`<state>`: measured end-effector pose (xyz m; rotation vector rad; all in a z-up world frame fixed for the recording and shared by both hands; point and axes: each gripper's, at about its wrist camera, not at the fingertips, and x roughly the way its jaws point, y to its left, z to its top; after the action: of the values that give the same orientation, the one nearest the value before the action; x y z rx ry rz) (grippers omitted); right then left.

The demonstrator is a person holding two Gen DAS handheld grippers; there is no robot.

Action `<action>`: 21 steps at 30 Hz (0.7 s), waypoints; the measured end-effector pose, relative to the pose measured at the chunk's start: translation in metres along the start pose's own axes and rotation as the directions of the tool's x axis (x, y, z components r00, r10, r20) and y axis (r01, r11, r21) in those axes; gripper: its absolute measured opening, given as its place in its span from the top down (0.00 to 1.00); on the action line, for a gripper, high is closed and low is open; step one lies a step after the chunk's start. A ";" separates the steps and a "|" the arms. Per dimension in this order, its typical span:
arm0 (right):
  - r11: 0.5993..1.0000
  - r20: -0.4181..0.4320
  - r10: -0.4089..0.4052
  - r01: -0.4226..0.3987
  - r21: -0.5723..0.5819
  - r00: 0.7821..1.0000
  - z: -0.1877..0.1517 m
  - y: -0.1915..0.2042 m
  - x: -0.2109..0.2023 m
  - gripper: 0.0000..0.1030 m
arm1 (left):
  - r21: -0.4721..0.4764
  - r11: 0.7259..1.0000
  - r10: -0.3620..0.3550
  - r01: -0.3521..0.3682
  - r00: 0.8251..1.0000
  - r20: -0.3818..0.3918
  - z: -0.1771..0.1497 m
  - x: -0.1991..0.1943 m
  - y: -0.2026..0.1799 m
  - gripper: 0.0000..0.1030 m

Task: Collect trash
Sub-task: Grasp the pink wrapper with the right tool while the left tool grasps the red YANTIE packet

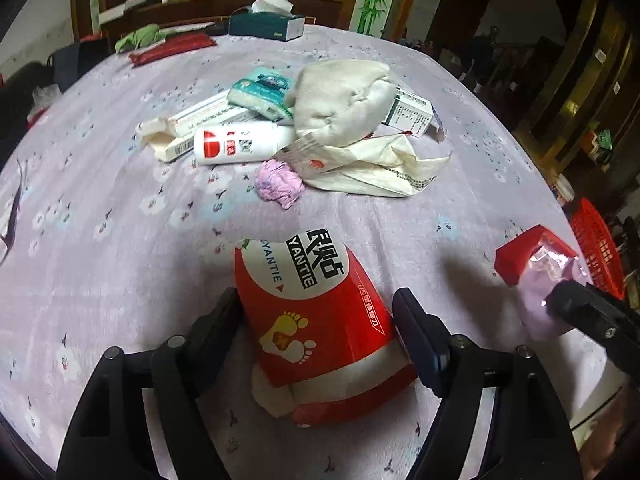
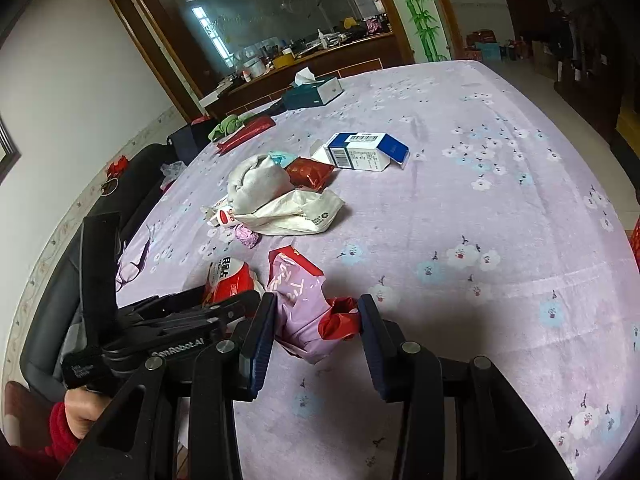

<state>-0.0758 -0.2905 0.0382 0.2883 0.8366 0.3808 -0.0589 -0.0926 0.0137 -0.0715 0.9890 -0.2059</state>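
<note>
Left wrist view first: our left gripper point(image 1: 318, 330) straddles a red carton point(image 1: 316, 320) lying on the lilac tablecloth point(image 1: 120, 240). Its jaws stand spread on either side of the carton, so it is released, lined up to clamp but not yet gripping. In the right wrist view our right gripper point(image 2: 316, 326) brackets a crumpled pink and red wrapper point(image 2: 306, 312) the same way; the left pad seems to touch it and the right pad sits at its red end, though we judge nothing is squeezed yet. Both pieces lie near our edge of the table, easiest to take first. At the table's right edge a red basket point(image 1: 596, 252) waits, probably for the trash. Farther out sits the main heap: a pink paper ball point(image 1: 278, 184), a white bottle point(image 1: 240, 146), a cream bag point(image 1: 372, 168) and a white cloth point(image 1: 344, 100), with a blue and white box point(image 2: 360, 152) just beyond. A tissue box point(image 1: 266, 24) stands at the far edge.
</note>
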 end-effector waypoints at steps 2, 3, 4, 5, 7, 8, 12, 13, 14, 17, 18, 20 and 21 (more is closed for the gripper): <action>1.000 0.006 0.000 0.000 0.007 1.000 0.000 -0.004 -0.004 0.57 | 0.022 1.000 0.010 -0.011 1.000 0.018 -0.004 -0.002 -0.004 0.38; 1.000 0.009 0.000 0.000 0.009 1.000 -0.001 -0.005 -0.004 0.57 | 0.028 1.000 0.007 -0.008 1.000 0.025 -0.005 -0.003 -0.005 0.41; 1.000 0.012 -0.001 0.001 0.011 1.000 0.000 -0.006 -0.005 0.57 | 0.035 0.999 0.000 -0.001 0.999 0.036 -0.007 -0.005 -0.005 0.45; 1.000 0.014 -0.002 0.002 0.011 1.000 0.000 -0.006 -0.005 0.57 | 0.037 0.999 -0.011 0.009 0.999 0.046 -0.008 -0.007 -0.005 0.49; 1.000 0.020 -0.005 0.005 0.010 1.000 0.000 -0.005 -0.006 0.57 | 0.043 0.999 -0.036 0.033 0.996 0.077 -0.012 -0.014 -0.006 0.52; 1.000 0.022 -0.007 0.007 0.007 1.000 0.000 -0.004 -0.006 0.57 | 0.053 0.998 -0.034 0.029 0.995 0.092 -0.013 -0.017 -0.008 0.53; 1.000 0.037 -0.020 0.021 -0.003 0.999 0.000 -0.001 -0.007 0.57 | 0.095 0.995 -0.050 0.035 0.986 0.159 -0.010 -0.039 -0.020 0.53; 1.000 0.042 -0.026 0.026 -0.005 0.999 0.000 -0.001 -0.008 0.57 | 0.104 0.994 -0.053 0.035 0.984 0.171 -0.009 -0.043 -0.022 0.53; 0.999 0.047 -0.032 0.032 -0.006 0.998 0.000 -0.001 -0.009 0.57 | 0.116 0.993 -0.057 0.036 0.980 0.190 -0.008 -0.048 -0.026 0.53; 0.999 0.066 -0.052 0.052 -0.005 0.996 0.001 -0.003 -0.014 0.57 | 0.138 0.989 -0.077 0.049 0.975 0.207 -0.003 -0.054 -0.033 0.53; 0.998 0.072 -0.060 0.061 -0.001 0.996 0.001 -0.005 -0.016 0.57 | 0.142 0.989 -0.081 0.052 0.975 0.206 -0.002 -0.053 -0.035 0.53; 0.998 0.078 -0.070 0.069 0.011 0.995 0.002 -0.009 -0.017 0.57 | 0.153 0.987 -0.087 0.056 0.975 0.203 0.000 -0.051 -0.038 0.53; 0.997 0.079 -0.073 0.072 0.016 0.994 0.003 -0.010 -0.018 0.57 | 0.157 0.986 -0.089 0.058 0.975 0.201 0.000 -0.051 -0.040 0.53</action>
<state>-0.0827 -0.3080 0.0478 0.2830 0.7694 0.2936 -0.0919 -0.1217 0.0615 0.0088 0.7604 -0.3343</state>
